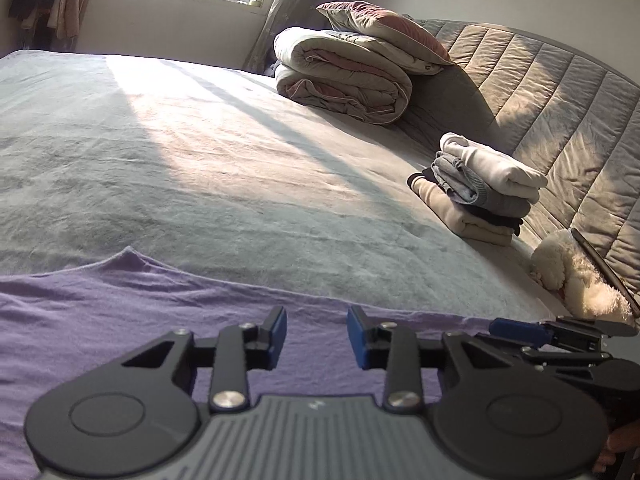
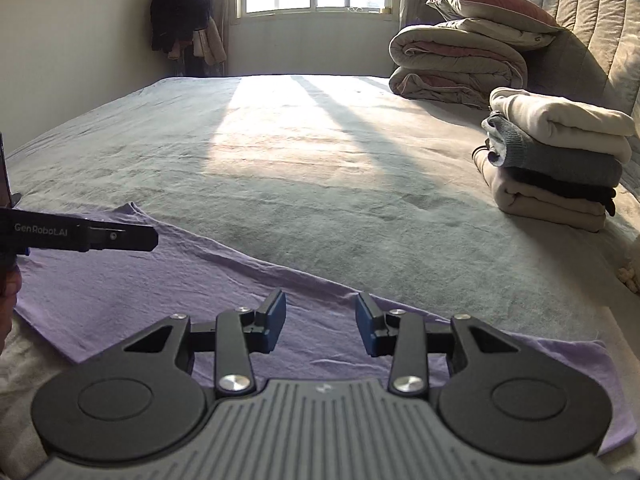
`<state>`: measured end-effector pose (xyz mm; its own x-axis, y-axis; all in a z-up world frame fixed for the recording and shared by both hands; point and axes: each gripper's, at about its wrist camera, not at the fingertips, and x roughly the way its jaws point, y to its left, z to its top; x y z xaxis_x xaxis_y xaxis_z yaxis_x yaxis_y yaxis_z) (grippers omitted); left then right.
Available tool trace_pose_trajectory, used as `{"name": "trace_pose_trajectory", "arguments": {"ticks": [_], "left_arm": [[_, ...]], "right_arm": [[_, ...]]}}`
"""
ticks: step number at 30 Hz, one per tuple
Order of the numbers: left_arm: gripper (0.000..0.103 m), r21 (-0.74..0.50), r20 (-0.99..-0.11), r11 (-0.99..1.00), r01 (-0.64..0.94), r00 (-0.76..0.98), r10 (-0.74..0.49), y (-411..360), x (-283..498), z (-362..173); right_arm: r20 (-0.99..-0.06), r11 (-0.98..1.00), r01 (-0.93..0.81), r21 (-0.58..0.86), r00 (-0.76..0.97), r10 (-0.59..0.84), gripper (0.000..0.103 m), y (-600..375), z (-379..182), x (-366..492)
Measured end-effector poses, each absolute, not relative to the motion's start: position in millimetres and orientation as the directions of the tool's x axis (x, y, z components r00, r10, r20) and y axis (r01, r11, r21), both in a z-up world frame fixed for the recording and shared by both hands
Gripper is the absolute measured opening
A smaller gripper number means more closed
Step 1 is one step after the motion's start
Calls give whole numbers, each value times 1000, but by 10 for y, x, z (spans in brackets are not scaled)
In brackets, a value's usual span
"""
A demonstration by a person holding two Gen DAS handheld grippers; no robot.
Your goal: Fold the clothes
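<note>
A single purple garment (image 2: 168, 300) lies spread flat on the near edge of the bed (image 2: 280, 168), laid out thin so its edges can be reached; whether it is already doubled over once I cannot tell, so it could be waiting to be folded or be partway folded. Just above it hang two tools: the left hand-held gripper (image 1: 317, 336) and the right hand-held gripper (image 2: 321, 328), each with its blue pads standing well apart and nothing between them, hovering side by side over the cloth's near part as if placed to take an edge each. Beyond the garment, toward the headboard (image 1: 560, 92), stands one stack of folded clothes (image 2: 556, 160), about four pieces, white on top, then grey, dark, and beige, kept clear of the work area. Farther from the garment, one rolled quilt (image 1: 344, 76) carries one pillow (image 1: 384, 28). A fluffy white toy (image 1: 572, 276) rests against the headboard, near the stack.
</note>
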<state>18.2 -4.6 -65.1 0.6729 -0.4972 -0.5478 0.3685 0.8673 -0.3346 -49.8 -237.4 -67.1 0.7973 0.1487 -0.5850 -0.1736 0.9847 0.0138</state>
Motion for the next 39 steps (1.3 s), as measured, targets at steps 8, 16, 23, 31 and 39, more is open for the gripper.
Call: {"name": "trace_pose_trajectory", "arguments": {"ticks": [8,16,23,31,39], "left_arm": [[27,-358,-550,909,214,738,-391,394,584,-865],[40,-439,-519,891,114,777,-355,679,603,-786],[43,-358,-511,924,138,799,-317,831,368,-704],[43,-395,-529,919,22,812,-247,1347,260,-770],[44,-298,-494,955,-6,857,-149,1812,-48,-552]], "right_arm": [[-591,977,-209,33,785,188,37,-2223,-928,-210],[-572,985,-166,37,805,158,37,-2192,-797,-83],[-590,972,-235,1,784,191,37,-1781,-838,15],[-619,981,-191,-37,775,128,37,-1695,-797,361],[-591,992,-121,22,799,110,40,-2073,-662,-55]]}}
